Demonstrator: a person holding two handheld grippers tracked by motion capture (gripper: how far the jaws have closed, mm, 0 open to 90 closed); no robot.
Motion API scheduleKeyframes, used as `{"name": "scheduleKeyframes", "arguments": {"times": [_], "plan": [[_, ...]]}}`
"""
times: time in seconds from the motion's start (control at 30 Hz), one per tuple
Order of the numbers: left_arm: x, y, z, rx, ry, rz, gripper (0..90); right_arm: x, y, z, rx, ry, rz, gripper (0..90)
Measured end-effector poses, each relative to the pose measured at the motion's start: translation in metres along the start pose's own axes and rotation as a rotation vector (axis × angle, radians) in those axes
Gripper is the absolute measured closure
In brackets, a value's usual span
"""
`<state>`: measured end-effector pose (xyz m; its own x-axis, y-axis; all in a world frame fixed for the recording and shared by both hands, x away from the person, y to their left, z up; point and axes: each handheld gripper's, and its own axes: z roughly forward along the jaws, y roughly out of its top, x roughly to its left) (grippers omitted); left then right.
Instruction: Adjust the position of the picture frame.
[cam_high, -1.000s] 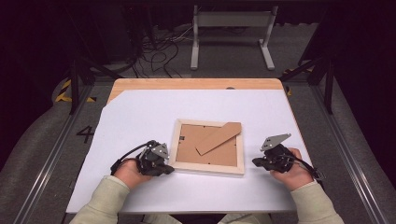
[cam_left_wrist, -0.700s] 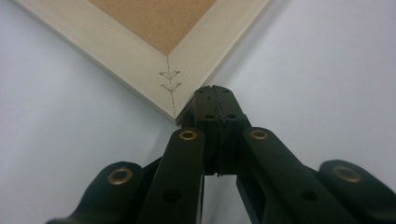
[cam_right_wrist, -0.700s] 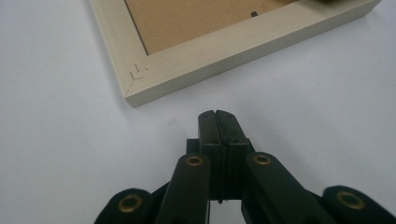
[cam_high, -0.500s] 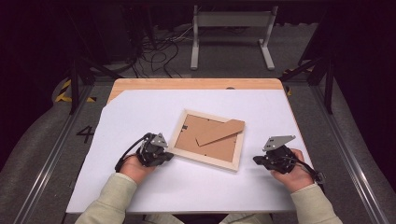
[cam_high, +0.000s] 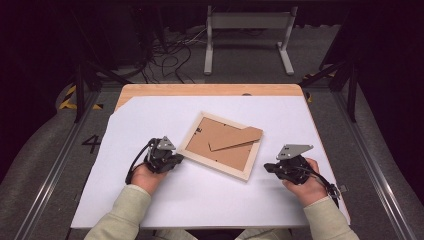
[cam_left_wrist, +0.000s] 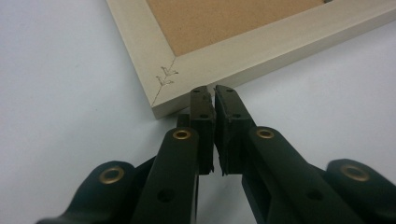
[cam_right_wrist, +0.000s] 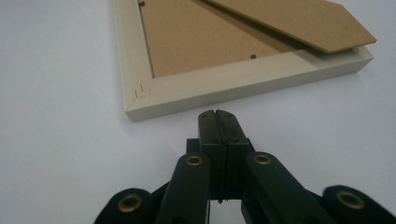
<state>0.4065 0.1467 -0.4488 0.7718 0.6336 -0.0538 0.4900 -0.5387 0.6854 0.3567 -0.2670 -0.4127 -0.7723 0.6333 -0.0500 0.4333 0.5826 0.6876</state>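
Observation:
A pale wooden picture frame (cam_high: 212, 163) lies face down and askew on the white table, its brown cardboard back and fold-out stand (cam_high: 240, 138) facing up. My left gripper (cam_high: 179, 157) points at the frame's near left corner. In the left gripper view that gripper (cam_left_wrist: 214, 91) has its tips just short of the frame's edge (cam_left_wrist: 261, 46); its jaws have just been opening to a thin slit with nothing between them. My right gripper (cam_high: 267, 167) rests off the frame's near right corner. In the right gripper view that gripper (cam_right_wrist: 217, 113) is shut and empty, a short way from the frame's rail (cam_right_wrist: 210, 88).
A white sheet (cam_high: 150, 120) covers the wooden table (cam_high: 210, 90). Beyond the far edge stand a metal stand (cam_high: 247, 35) and loose cables (cam_high: 170, 55) on the floor. Dark rails (cam_high: 65, 155) run along both sides.
The frame has turned clockwise from square to askew and shifted a little away from me. My left gripper followed its near left corner. The right gripper stayed put.

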Motion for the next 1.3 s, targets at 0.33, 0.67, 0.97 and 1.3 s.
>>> {"name": "scheduleKeyframes", "arguments": {"times": [0.33, 0.67, 0.97, 1.3], "plan": [[0.006, -0.015, -0.021, -0.068, 0.014, -0.065, 80.6, 0.007, 0.021, 0.025, -0.053, 0.094, -0.003, 90.0], [0.008, -0.023, -0.027, -0.082, 0.017, -0.081, 77.3, 0.016, 0.034, 0.05, -0.033, 0.146, -0.015, 90.0], [0.008, -0.022, -0.026, -0.083, 0.003, -0.085, 75.4, 0.017, 0.033, 0.057, -0.01, 0.14, -0.01, 90.0], [0.008, -0.022, -0.024, -0.082, -0.002, -0.096, 75.0, 0.018, 0.032, 0.06, 0.006, 0.138, -0.015, 90.0]]}}
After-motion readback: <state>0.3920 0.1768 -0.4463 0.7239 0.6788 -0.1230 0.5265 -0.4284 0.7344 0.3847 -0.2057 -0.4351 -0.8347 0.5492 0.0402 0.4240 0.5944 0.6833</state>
